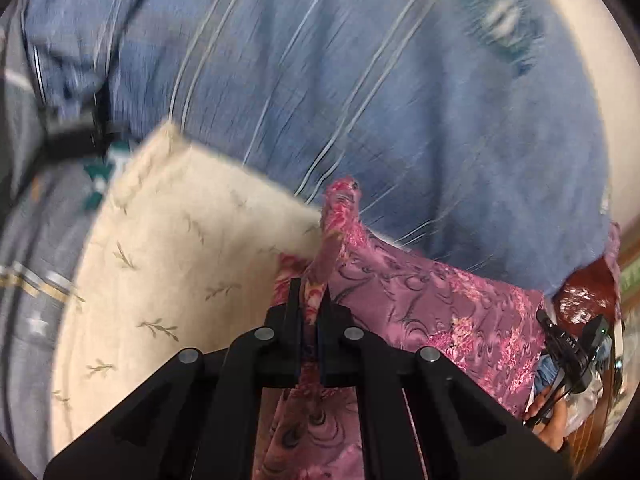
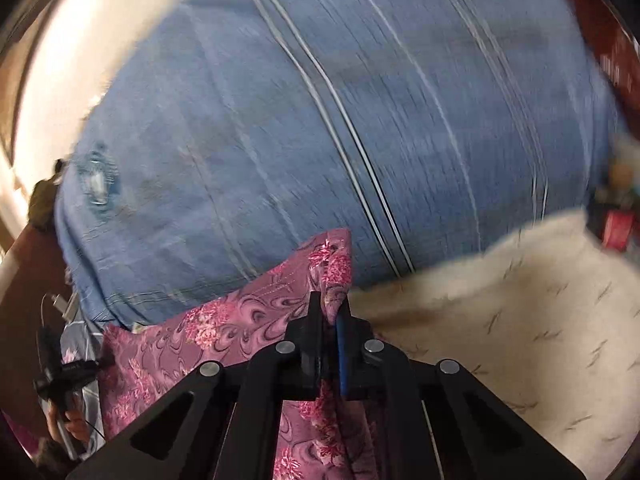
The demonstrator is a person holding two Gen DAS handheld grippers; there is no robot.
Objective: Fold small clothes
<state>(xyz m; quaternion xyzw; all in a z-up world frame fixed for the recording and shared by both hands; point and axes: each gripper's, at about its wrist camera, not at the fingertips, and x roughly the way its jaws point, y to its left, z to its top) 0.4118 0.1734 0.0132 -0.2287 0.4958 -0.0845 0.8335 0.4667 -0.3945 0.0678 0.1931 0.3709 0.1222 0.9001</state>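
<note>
left wrist view shows a blue striped bedsheet (image 1: 360, 100) as the work surface, with a cream leaf-print pillow (image 1: 180, 260) lying on it and pale wall behind. no containers are visible. the pink floral cloth (image 1: 420, 300) is lifted above the sheet, stretched between both tools: the left gripper (image 1: 310, 304) pinches one edge, and the right gripper (image 2: 330, 312) clamps the other edge beside the pillow (image 2: 520, 312).

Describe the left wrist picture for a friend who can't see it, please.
A black two-finger left gripper is shut on a bunched edge of pink patterned cloth, holding it above a blue striped sheet. A cream pillow with small leaf prints lies to the left, and the right gripper shows at the far right.
</note>
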